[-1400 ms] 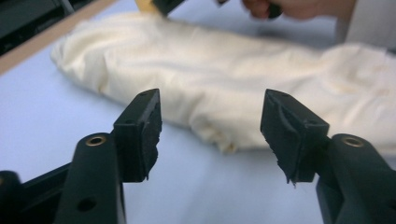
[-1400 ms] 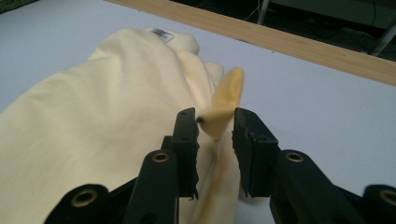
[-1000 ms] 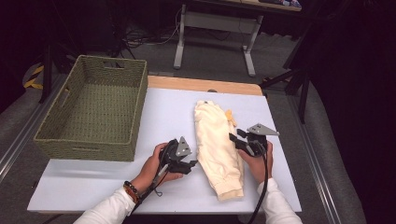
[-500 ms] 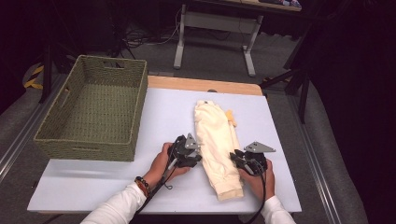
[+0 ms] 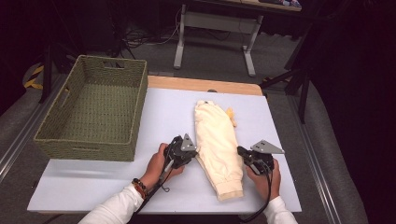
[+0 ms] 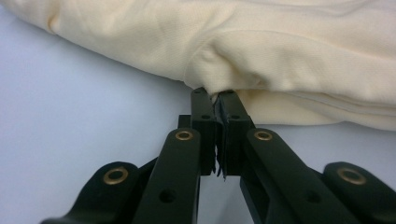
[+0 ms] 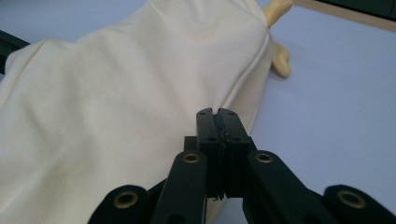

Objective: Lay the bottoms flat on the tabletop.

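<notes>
both grippers pinched on the edges of the cream garment

a folded cream garment [image 5: 218, 147] lies lengthwise on the white table [image 5: 93, 182], its cuffed end towards the person and its far end near the wooden strip at the back of the table. a small yellowish bit of cloth [image 5: 230, 116] sticks out from its right edge near the far end.

the left gripper [image 5: 192, 156] sits at the garment's left edge, roughly at its middle, held by the left hand [image 5: 159, 163]. its jaws have just been closing. in the left gripper view the left gripper [image 6: 217, 95] has its two black jaws drawn together with a fold of the garment [image 6: 280, 51] caught between the tips, the cloth puckering where it enters them.

the right gripper [image 5: 240, 151] is at the garment's right edge, across from the left one, with the right hand [image 5: 266, 175] behind it near the table's front. its jaws have also just been closing. in the right gripper view the right gripper [image 7: 217, 112] has its jaws pressed together over the seam edge of the garment [image 7: 116, 93]; whether they hold much cloth or only the very edge is hard to tell, as the tips cover that spot.

a green woven basket [image 5: 88, 140] stands on the left part of the table, well apart from the garment, just beside the left hand's side. cables trail from both grippers back over the table's front edge.
</notes>
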Available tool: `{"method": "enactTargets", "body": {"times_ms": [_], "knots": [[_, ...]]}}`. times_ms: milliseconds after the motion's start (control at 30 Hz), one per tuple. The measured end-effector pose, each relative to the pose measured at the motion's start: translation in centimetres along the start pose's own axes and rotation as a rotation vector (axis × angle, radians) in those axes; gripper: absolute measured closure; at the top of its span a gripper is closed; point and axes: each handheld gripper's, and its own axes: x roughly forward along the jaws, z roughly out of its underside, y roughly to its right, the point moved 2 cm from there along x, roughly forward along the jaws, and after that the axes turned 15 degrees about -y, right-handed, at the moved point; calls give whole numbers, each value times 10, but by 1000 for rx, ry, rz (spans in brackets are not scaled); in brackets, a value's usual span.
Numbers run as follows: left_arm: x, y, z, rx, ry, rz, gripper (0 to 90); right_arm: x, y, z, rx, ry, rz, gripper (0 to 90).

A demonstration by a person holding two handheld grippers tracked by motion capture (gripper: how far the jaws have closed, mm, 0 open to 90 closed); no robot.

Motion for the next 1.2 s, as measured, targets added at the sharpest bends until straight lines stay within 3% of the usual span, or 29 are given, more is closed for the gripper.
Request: {"method": "enactTargets", "body": {"times_ms": [200,433,567,800,967,1200], "knots": [[-8,-1,7,4,7,-40,872,-11,-2,-2,-8,31,6,888],[-14,-7,20,-2,-10,-58,872,8,-17,1,-44,-29,-9,884],[-18,-11,28,-13,-3,-61,872,12,-26,0,-60,-33,-38,875],[-27,-14,41,-15,-2,-74,872,9,-33,-1,-66,-4,-37,798],[-37,-19,54,-28,4,-60,872,2,-42,-1,-100,35,-64,798],[-46,-20,69,-23,5,-82,871,2,-57,-2,-207,30,-92,845]]}}
